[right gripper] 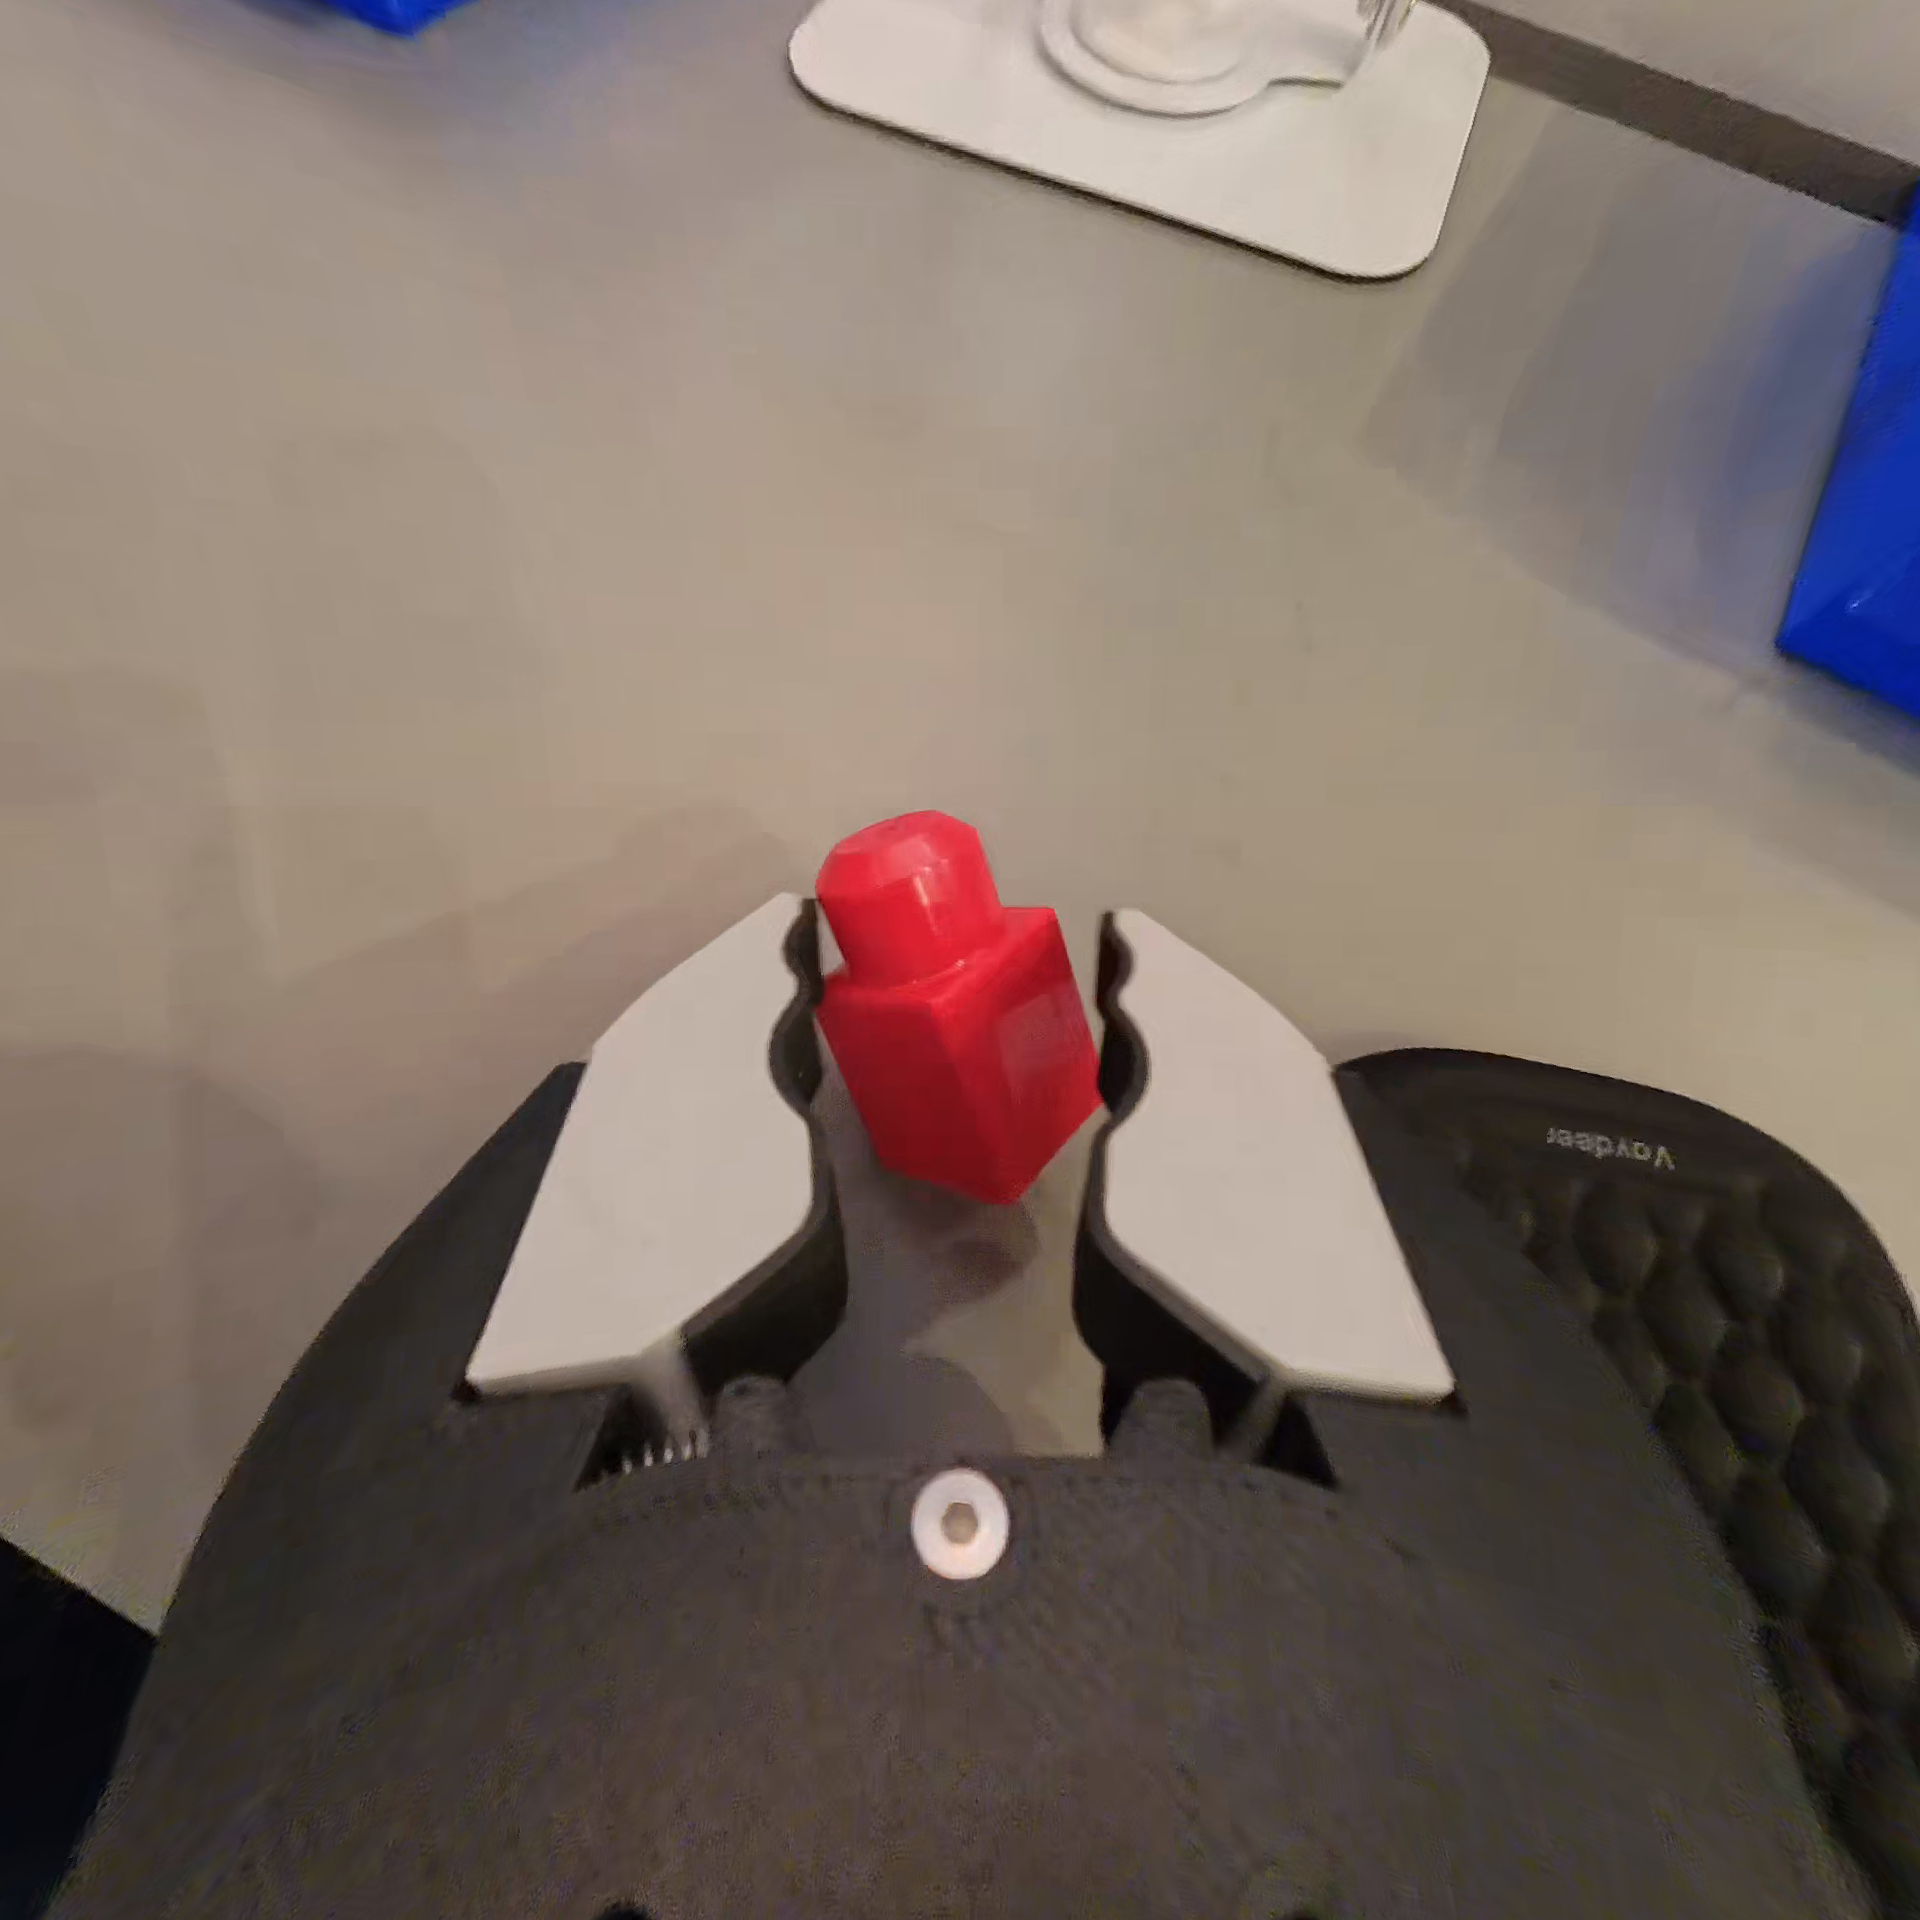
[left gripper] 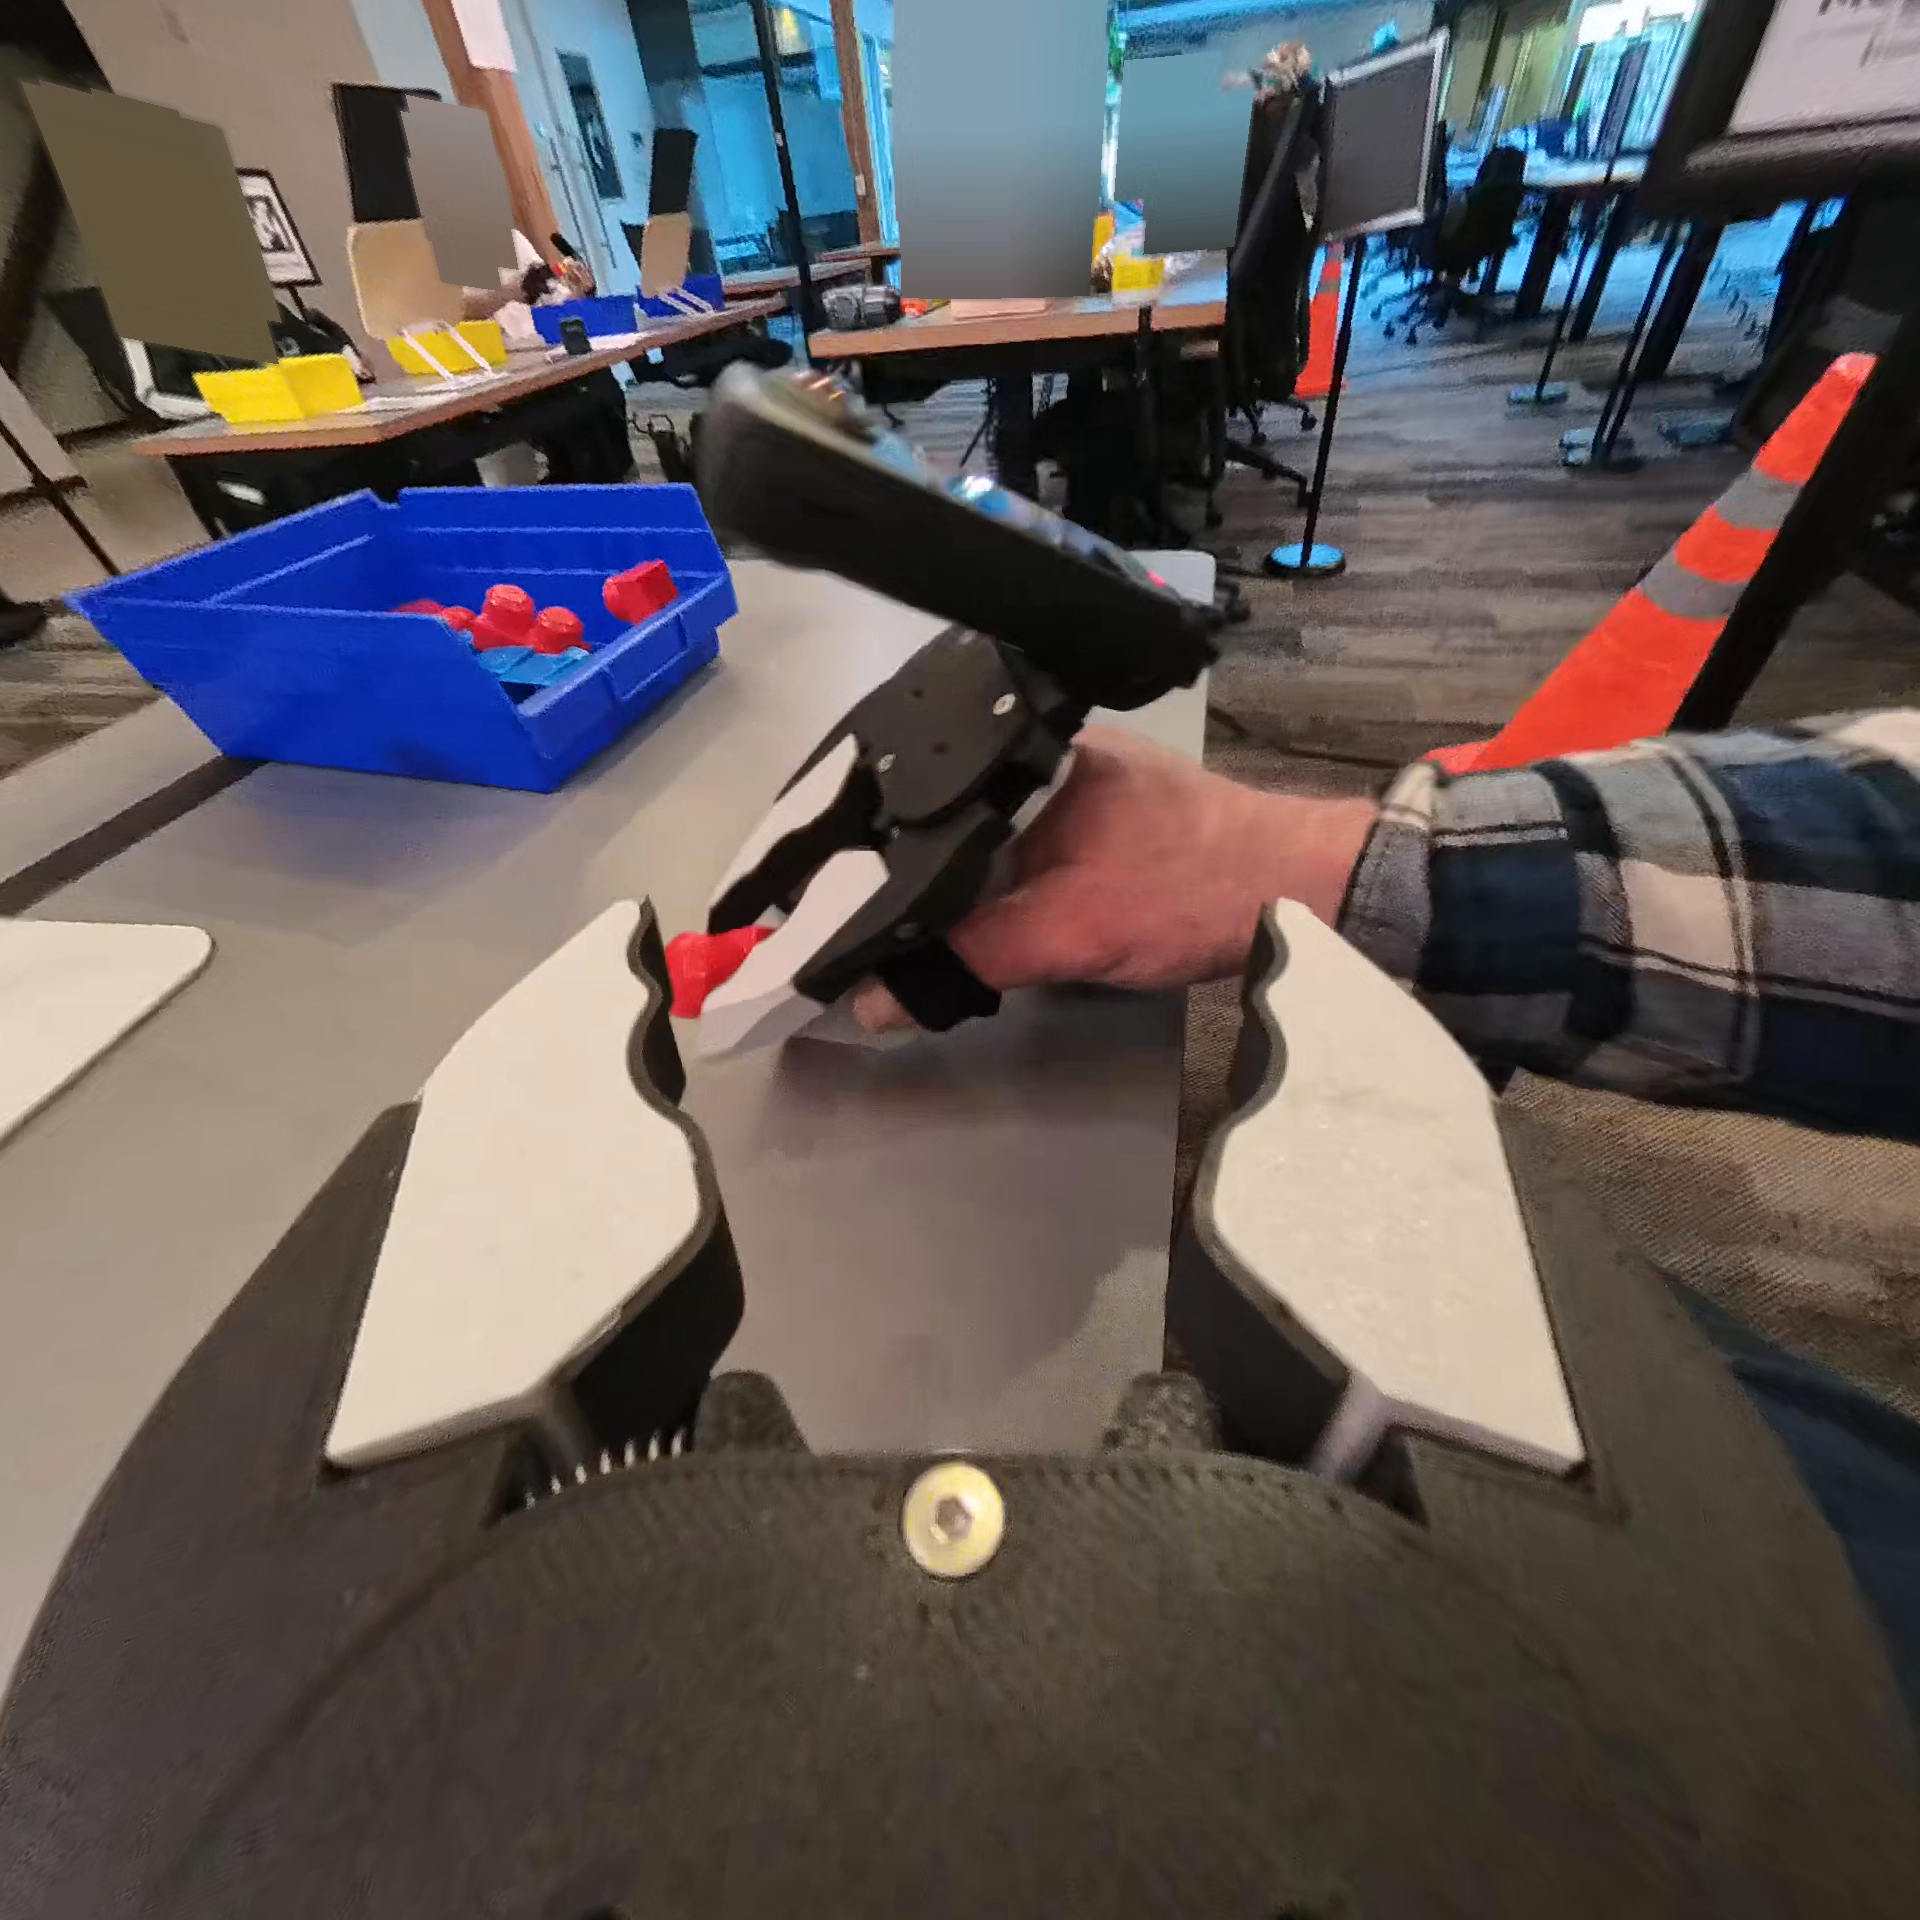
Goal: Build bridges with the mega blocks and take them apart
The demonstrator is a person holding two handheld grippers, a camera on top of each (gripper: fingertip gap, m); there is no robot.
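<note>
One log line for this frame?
left gripper: fingers wide, empty | right gripper: red block tilted between fingers, gap at one | blue bin: blocks inside

— How many hand-held grippers?
— Two: the left hand-held gripper (left gripper: pixel 951 997) with its fingers wide apart, and the right hand-held gripper (right gripper: pixel 956 997) just ahead of it, held by one hand (left gripper: pixel 1132 873).
— Red blocks?
— One red block (right gripper: pixel 951 1049) stands between the right hand-held gripper's fingers, with a gap at the right pad. Ahead and to the left, in the one blue bin (left gripper: pixel 312 665), at least four red blocks (left gripper: pixel 561 613) show; the pile hides any others. Light blue pieces (left gripper: pixel 540 665) lie under them, count unclear.
— Mats on the tabletop (right gripper: pixel 520 468)?
— One white mat (right gripper: pixel 1195 177), ahead of the right hand-held gripper.
— Cones?
— Two orange cones (left gripper: pixel 1683 623), right of the left hand-held gripper.
</note>
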